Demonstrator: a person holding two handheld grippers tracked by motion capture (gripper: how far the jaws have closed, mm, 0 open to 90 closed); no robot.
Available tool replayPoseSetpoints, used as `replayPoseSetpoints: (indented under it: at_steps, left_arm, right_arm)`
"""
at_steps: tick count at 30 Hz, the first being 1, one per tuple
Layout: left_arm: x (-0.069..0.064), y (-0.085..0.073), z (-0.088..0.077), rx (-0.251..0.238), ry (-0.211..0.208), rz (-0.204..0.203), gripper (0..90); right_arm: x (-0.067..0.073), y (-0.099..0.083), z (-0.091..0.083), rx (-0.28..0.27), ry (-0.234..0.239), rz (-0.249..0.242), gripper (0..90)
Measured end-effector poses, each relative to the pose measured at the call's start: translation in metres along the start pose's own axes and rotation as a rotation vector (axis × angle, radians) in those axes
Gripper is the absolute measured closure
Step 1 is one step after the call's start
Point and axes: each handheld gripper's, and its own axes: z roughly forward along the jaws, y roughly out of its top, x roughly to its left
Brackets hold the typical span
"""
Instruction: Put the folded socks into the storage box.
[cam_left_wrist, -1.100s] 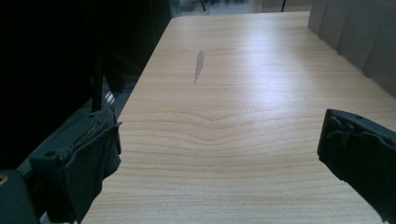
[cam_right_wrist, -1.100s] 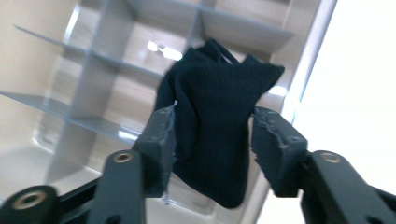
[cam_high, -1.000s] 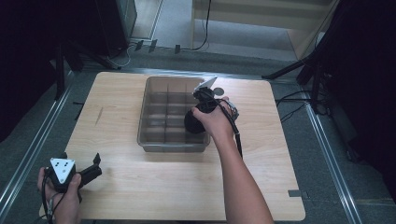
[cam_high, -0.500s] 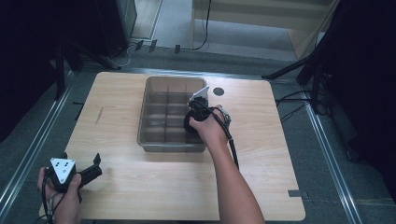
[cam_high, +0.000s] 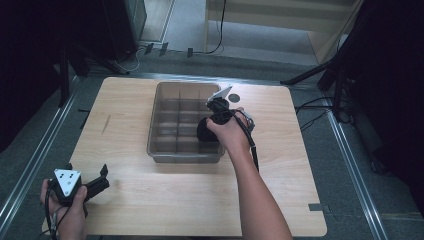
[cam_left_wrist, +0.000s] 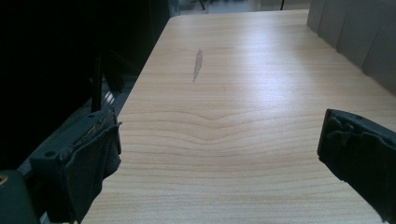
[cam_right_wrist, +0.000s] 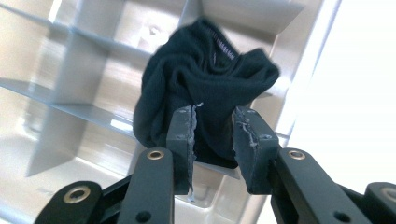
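Note:
A grey divided bin (cam_high: 182, 84) stands in the middle of the wooden table. My right gripper (cam_high: 209, 128) hangs over its near right corner, shut on a bunched black cloth (cam_high: 204, 132). In the right gripper view the cloth (cam_right_wrist: 201, 70) droops from the nearly closed jaws of the gripper (cam_right_wrist: 214, 135) above a bin compartment (cam_right_wrist: 70, 70); I cannot tell if it touches the bottom. My left gripper (cam_high: 102, 176) rests low at the table's near left corner. Its jaws (cam_left_wrist: 219, 158) stand wide open over bare wood.
A small dark round mark (cam_high: 234, 97) lies on the table just right of the bin's far corner. A short grey streak (cam_left_wrist: 198, 63) marks the wood left of the bin. Cables and dark stand legs (cam_high: 320, 75) sit on the floor beyond the table.
My right gripper has shifted slightly left over the bin with the cloth, uncovering the round mark on the table. The left gripper has stayed still.

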Motion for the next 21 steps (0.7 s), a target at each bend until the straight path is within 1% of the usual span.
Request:
replayPoseSetpoints:
  at_steps: [1,2,7,8,10,11,15,16,21]
  left_arm:
    - [0.0,0.0,0.0,0.0,0.0,0.0,0.0]
    - [0.0,0.0,0.0,0.001,0.0,0.002,0.0]
    - [0.0,0.0,0.0,0.001,-0.001,0.002,0.0]
    - [0.0,0.0,0.0,0.001,-0.001,0.002,0.0]
    - [0.0,0.0,0.0,0.0,-0.001,0.0,0.0]
    - [0.0,0.0,0.0,0.001,-0.001,0.001,0.0]
    - [-0.001,0.0,0.0,0.0,-0.001,0.004,0.0]
    - [-0.001,0.0,0.0,-0.002,0.0,0.004,0.0]
    - [-0.001,0.0,0.0,-0.001,0.001,0.008,0.0]
  right_arm:
    - [-0.005,0.001,-0.008,-0.024,0.021,0.02,67.8]
    - [-0.007,0.001,-0.012,-0.032,0.03,0.03,67.7]
    - [-0.024,-0.002,-0.028,-0.06,0.037,0.06,65.6]
    - [-0.024,-0.002,-0.028,-0.06,0.037,0.06,65.6]
    - [-0.032,-0.004,-0.034,-0.073,0.035,0.074,64.8]
    - [-0.041,-0.007,-0.039,-0.083,0.035,0.087,63.6]
    - [-0.056,-0.015,-0.044,-0.095,0.033,0.103,60.4]
    - [-0.056,-0.015,-0.044,-0.095,0.033,0.103,60.4]
    - [-0.076,-0.026,-0.045,-0.102,0.031,0.131,54.5]
